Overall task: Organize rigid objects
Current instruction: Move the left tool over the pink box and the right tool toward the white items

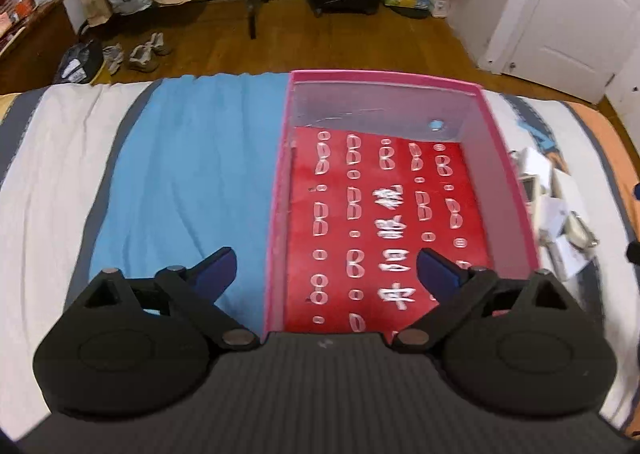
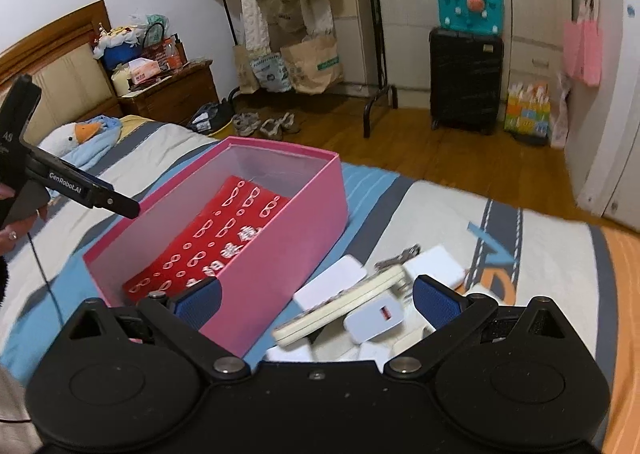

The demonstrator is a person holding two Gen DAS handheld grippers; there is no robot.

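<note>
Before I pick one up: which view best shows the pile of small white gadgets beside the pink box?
The right wrist view: the white gadgets lie spread before the open right gripper. The left wrist view shows them blurred at its edge.

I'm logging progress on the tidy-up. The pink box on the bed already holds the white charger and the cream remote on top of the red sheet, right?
Not quite. The pink box holds only the red sheet. The white charger and cream remote lie on the bed beside it, outside its wall, as the right wrist view shows.
</note>
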